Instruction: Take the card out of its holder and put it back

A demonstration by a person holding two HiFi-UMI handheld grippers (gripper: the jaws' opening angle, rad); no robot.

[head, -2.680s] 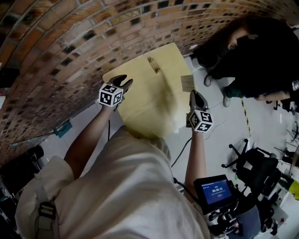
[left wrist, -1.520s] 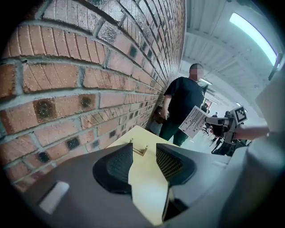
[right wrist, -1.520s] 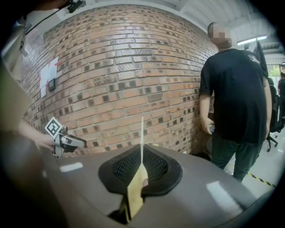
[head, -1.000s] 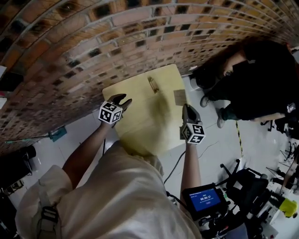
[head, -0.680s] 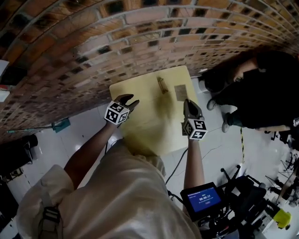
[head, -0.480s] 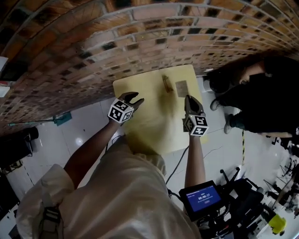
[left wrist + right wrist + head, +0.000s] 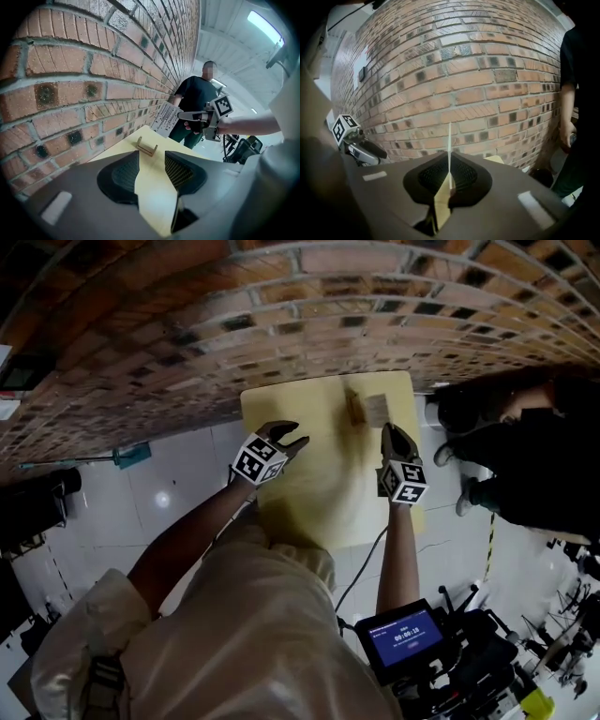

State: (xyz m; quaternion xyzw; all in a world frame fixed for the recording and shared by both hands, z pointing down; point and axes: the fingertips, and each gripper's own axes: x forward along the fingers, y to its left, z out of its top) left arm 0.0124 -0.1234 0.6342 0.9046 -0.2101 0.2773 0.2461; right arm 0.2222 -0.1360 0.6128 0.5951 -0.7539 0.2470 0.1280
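Already out: card pinched edge-on in shut right hand-held gripper, held right of empty holder on far bench. Left hand-held gripper open, empty. Remaining: slotting card back.

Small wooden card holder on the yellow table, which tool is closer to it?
Right. The right tool, shut on the thin pale card, is close beside the small wooden card holder; the open left tool is farther off on the other side.
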